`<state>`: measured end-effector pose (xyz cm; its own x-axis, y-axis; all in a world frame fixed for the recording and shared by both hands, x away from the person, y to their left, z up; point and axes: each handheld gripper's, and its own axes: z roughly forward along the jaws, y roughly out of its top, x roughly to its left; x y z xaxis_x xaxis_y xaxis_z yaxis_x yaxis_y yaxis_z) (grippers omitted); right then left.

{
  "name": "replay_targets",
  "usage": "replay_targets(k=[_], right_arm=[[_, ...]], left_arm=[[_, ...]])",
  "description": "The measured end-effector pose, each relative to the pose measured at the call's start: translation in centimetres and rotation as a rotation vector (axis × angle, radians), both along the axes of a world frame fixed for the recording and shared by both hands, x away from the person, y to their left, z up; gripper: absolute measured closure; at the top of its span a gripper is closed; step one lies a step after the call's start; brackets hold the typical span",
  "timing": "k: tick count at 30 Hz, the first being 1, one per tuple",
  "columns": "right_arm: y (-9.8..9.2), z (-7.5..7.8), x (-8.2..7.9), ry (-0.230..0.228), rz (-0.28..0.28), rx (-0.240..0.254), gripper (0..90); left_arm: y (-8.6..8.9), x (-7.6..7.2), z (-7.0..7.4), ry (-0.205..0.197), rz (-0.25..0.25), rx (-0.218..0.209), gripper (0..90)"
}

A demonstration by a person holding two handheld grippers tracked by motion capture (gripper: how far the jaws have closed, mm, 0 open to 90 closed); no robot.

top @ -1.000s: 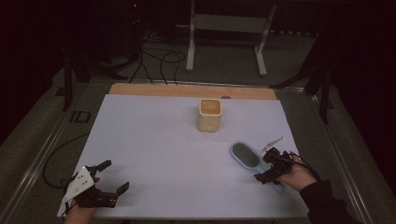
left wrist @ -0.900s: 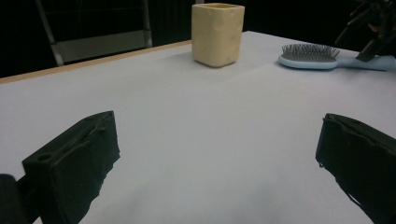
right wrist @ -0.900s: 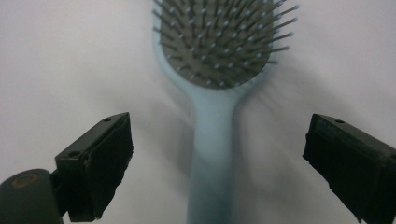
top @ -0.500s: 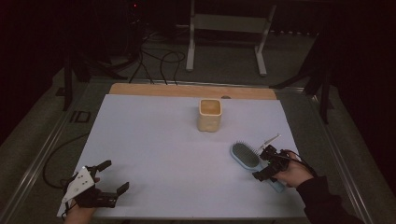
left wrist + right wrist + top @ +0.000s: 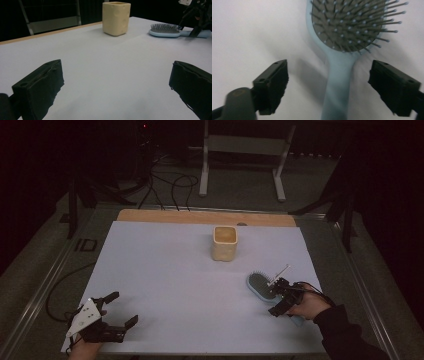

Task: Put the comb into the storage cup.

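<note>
A light blue hairbrush [image 5: 260, 286] lies bristles up on the white table [image 5: 165, 270], at the right. My right gripper [image 5: 278, 299] hovers over its handle [image 5: 337, 82]. The right gripper [image 5: 330, 75] is open, one jaw on each side of the handle and neither touching it. Its jaws have just been closing a little. My left gripper [image 5: 125, 308] rests at the front left corner. In its own view the left gripper [image 5: 116, 77] is wide open over bare table. A cream cup [image 5: 224, 243] stands upright at the middle back.
In the left gripper view the cup [image 5: 116, 18] and the hairbrush [image 5: 165, 30] lie ahead, with the right gripper [image 5: 197, 17] behind the brush. A wooden strip [image 5: 200, 216] borders the far edge. A metal stand [image 5: 242, 165] and cables [image 5: 165, 185] are on the floor beyond.
My right gripper has shifted slightly over the brush handle and its jaws have narrowed a little. The brush, the cup and the left gripper have not moved.
</note>
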<state>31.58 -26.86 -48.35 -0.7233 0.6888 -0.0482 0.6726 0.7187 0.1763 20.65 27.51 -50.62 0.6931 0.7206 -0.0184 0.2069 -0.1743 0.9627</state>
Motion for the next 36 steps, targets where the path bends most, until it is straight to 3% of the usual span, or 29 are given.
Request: replay_targets(k=[3, 4, 10, 13, 21, 27, 28, 36], right_arm=[[0.1, 0.1, 0.1, -0.009, -0.017, -0.009, 25.7], [0.1, 0.2, 0.4, -0.019, -0.029, -0.007, 31.3], [0.2, 0.5, 0.9, 0.016, -0.035, -0.014, 45.5], [0.2, 0.5, 1.1, 0.007, -0.038, -0.035, 52.4], [0.1, 0.4, 1.2, 0.022, -0.042, -0.045, 58.1], [0.3, 0.0, 1.0, 0.025, -0.026, -0.083, 65.2], [0.5, -0.3, 1.0, 0.026, -0.015, -0.108, 66.3], [0.9, -0.5, 0.9, 0.032, -0.027, -0.128, 69.8]], left_arm=[[0.0, 0.0, 0.0, 0.0, 0.001, 0.0, 0.0], [0.0, 0.0, 0.0, 0.0, 0.001, 0.0, 0.0], [0.0, 0.0, 0.0, 0.001, 0.0, 0.0, 0.0], [0.0, 0.0, 0.0, 0.0, 0.0, 0.002, 0.0], [0.0, 0.0, 0.0, 0.001, 0.001, -0.001, 0.0], [0.1, 0.0, 0.0, 0.003, 0.001, -0.002, 0.0], [0.1, 0.0, 0.0, 0.002, 0.0, -0.001, 0.0], [0.1, 0.0, 0.0, 0.001, -0.002, 0.0, 0.0]])
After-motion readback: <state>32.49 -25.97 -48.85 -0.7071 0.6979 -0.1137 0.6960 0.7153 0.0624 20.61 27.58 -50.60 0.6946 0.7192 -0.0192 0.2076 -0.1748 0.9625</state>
